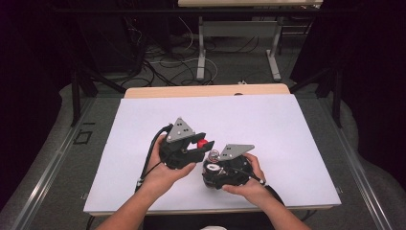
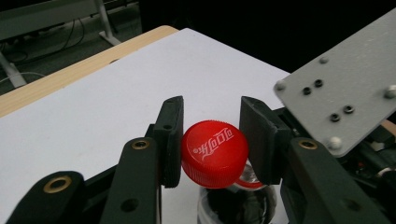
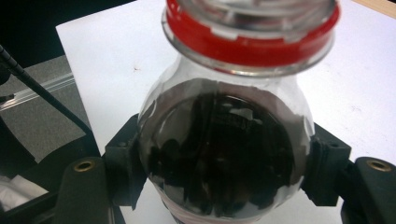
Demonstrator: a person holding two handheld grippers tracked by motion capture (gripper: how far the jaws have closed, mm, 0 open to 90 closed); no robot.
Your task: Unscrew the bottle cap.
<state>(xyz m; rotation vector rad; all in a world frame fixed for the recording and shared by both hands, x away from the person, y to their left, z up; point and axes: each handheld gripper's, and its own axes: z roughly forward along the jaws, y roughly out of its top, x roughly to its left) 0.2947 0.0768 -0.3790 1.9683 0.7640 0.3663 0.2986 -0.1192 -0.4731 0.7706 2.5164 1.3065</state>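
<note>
A red bottle cap [image 2: 214, 153] with white lettering sits pinched between the black pads of my left gripper [image 2: 211, 135], which is shut on it. From above, the cap [image 1: 203, 143] is held just up and left of the open bottle mouth [image 1: 214, 154], apart from it. My right gripper [image 3: 224, 179] is shut on the round body of a clear plastic bottle [image 3: 224, 140] with dark contents and a red neck ring [image 3: 252, 46]. Seen from above, my right gripper [image 1: 212, 170] holds the bottle near the table's front, tilted toward the left gripper [image 1: 200, 142].
Both hands work over a white sheet [image 1: 268, 129] on a wooden table [image 1: 206, 90]. The right gripper's grey plate [image 2: 341, 93] stands close beside the cap. Beyond the far edge are table legs and cables [image 1: 201, 57] on the floor.
</note>
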